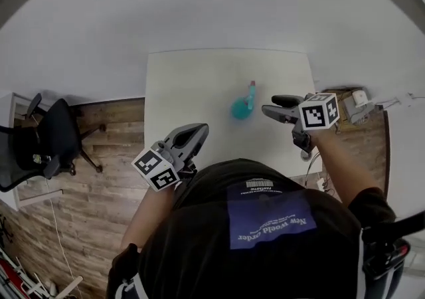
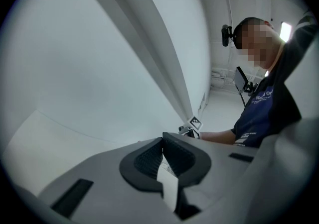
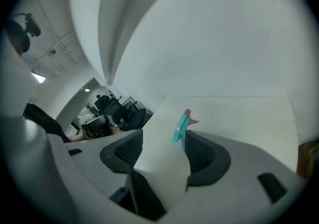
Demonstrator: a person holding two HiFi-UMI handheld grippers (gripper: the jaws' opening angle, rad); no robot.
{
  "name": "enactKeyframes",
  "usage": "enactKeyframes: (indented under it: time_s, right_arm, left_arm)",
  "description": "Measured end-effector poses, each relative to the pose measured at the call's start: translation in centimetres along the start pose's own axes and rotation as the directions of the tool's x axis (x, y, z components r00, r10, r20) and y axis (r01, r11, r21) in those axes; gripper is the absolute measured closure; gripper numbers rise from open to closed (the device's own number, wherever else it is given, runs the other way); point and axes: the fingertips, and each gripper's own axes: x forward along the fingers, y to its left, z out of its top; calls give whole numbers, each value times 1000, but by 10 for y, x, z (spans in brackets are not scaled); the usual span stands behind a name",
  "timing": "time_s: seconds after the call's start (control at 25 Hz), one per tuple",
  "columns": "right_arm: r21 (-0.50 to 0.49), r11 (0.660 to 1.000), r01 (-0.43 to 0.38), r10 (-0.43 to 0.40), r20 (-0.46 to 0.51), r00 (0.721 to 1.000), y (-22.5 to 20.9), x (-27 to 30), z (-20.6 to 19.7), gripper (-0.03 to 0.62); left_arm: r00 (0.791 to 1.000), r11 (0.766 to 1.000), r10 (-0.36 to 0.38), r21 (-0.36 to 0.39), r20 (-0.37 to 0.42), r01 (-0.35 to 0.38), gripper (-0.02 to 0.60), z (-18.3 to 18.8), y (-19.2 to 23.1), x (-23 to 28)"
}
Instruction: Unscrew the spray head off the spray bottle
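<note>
Right gripper view, right gripper jaws apart, spray bottle beyond

The person wears a dark short-sleeved shirt with a blue printed panel.

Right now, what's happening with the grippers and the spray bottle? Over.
Left gripper shut, empty. Right gripper open, short of the spray bottle. Bottle upright on table, spray head on. Path clear.

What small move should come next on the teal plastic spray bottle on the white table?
Probably ease the right gripper toward the teal plastic spray bottle. Its jaws stand open and empty, and the bottle is upright ahead with the pink spray head still on. The left gripper is shut and farther off.
</note>
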Motion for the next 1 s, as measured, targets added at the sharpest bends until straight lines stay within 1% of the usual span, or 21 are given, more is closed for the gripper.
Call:
enactKeyframes:
  time_s: [0.08, 0.2, 0.32, 0.52, 0.68, 1.0]
  right_arm:
    - [36, 999, 7, -3, -105, 994, -2, 22, 0, 333]
    - [47, 998, 36, -22, -259, 966, -10, 39, -16, 324]
    - [71, 996, 52, -24, -345, 938, -21, 54, -22, 326]
    - [140, 981, 133, -65, -411, 909, -36, 73, -12, 326]
    - [116, 975, 187, -119, -439, 891, -42, 83, -16, 326]
    - [130, 962, 241, -152, -475, 867, -55, 97, -25, 326]
  left_arm:
    - [1000, 1000, 13, -3, 3, -13, 577, -3, 5, -5]
    - [1000, 1000, 24, -6, 20, -24, 577, -11, 1, -8]
    - [999, 1000, 26, -19, 38, -25, 577, -14, 3, -13]
    - [999, 999, 21, -27, 42, -20, 577, -10, 17, -26]
    - [999, 999, 18, -27, 28, -18, 577, -13, 21, -31]
    - [1000, 1000, 12, -25, 25, -11, 577, -11, 22, -32]
